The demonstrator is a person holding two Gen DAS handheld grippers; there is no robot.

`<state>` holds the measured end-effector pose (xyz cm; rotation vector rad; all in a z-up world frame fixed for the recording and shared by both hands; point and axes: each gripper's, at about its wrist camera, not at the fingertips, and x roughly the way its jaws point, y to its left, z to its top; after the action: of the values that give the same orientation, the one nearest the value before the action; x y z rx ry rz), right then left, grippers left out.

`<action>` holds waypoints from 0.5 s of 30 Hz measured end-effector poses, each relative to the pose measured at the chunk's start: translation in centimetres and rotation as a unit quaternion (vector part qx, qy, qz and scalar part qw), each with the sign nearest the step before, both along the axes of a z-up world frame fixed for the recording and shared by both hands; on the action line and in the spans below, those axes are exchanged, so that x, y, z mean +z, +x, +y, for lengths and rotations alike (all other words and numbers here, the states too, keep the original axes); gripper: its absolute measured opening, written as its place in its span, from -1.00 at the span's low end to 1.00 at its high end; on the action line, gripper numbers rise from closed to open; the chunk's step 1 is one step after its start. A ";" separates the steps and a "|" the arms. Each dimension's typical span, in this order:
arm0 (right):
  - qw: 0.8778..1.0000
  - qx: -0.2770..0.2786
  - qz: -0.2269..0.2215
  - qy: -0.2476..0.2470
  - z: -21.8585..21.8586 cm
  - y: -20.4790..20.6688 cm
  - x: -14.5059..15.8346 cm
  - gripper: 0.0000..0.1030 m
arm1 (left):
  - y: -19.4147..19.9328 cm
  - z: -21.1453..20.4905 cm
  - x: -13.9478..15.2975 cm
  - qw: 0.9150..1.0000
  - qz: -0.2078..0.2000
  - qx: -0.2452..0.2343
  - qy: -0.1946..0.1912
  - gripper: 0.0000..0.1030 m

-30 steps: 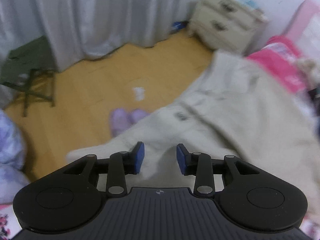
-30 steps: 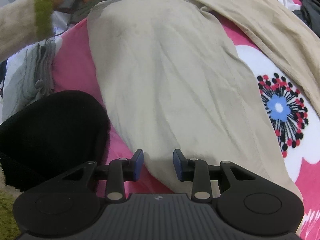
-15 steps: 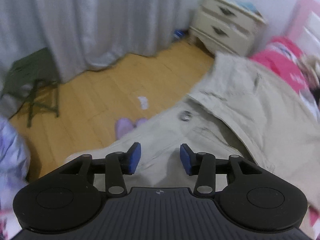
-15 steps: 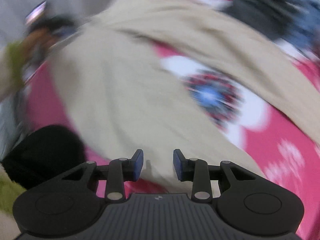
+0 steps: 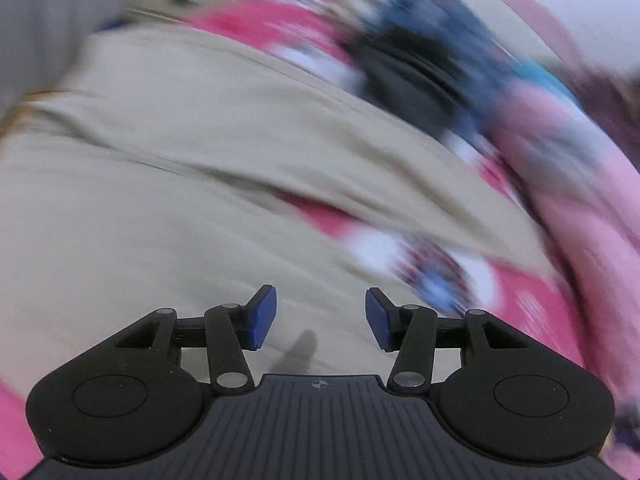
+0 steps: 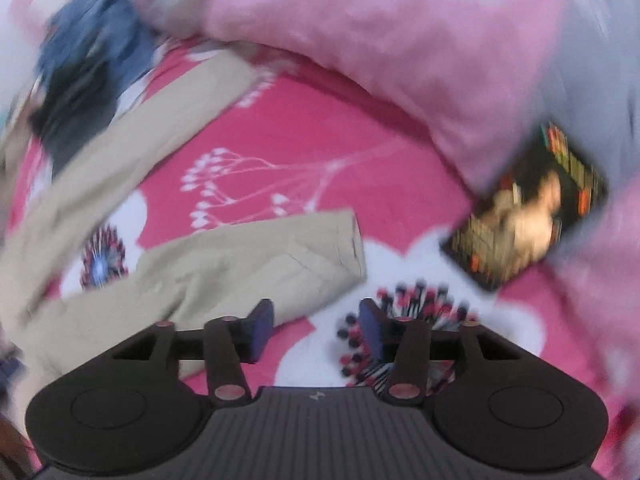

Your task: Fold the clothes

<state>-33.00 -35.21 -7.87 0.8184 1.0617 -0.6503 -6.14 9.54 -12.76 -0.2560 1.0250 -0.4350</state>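
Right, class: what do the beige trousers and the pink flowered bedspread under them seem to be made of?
Beige trousers: probably woven cotton twill, matte; the sign is crisp creases and a stitched hem at the leg end. Pink flowered bedspread: looks like soft printed fleece or plush, matte, with slightly fuzzy white print edges, though blur leaves that open.

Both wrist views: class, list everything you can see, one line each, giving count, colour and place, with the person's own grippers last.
Trousers: one, beige, spread across the bedsheet, legs apart.
Bedsheet: one, bright pink with white and dark flower prints, under everything.
Duvet: one, pale pink, bunched along the far side.
Clothes pile: blurred, blue and black, beyond the trousers.
Book or card: one, dark with a picture, on the bedsheet by the duvet.
Left gripper: black, blue pads, open over the trousers.
Right gripper: black, blue pads, open above the trouser hem.
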 end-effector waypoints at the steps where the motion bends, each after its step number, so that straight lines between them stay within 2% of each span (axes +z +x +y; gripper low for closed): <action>1: 0.999 -0.025 -0.009 0.021 -0.6 -0.6 -0.7 0.04 | -0.7 -2.3 -0.1 0.999 0.004 -0.036 -0.001 -0.04; 2: 0.998 -0.039 -0.020 0.034 -0.9 -0.9 -1.2 0.04 | -1.4 -4.1 -0.4 0.998 0.005 -0.067 0.003 -0.04; 4: 0.998 -0.027 -0.047 0.037 -1.2 -0.3 -1.6 0.04 | -2.7 -7.6 -1.1 0.992 0.017 -0.125 0.019 -0.04; 6: 0.997 0.052 -0.053 0.000 -1.0 1.8 -1.3 0.06 | -3.8 -10.5 -1.7 0.984 0.031 -0.172 0.038 -0.04; 8: 0.987 0.149 -0.036 -0.038 -0.9 4.7 -1.6 0.06 | -4.2 -12.1 -1.8 0.977 0.047 -0.200 0.064 -0.04; 10: 0.973 0.222 -0.027 -0.054 -0.8 7.2 -2.6 0.06 | -4.6 -12.3 -2.4 0.973 0.070 -0.204 0.085 -0.04; 12: 0.963 0.265 -0.014 -0.047 -1.2 9.1 -4.2 0.06 | -5.2 -12.2 -2.6 0.970 0.084 -0.201 0.107 -0.04; 15: 0.950 0.311 0.024 -0.014 -1.6 10.9 -7.7 0.02 | -6.6 -11.6 -2.4 0.968 0.081 -0.179 0.156 -0.04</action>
<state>-22.12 -36.77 -15.57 0.4023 1.2690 -0.1470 -12.73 -2.10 -15.20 0.1838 1.2892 -0.5762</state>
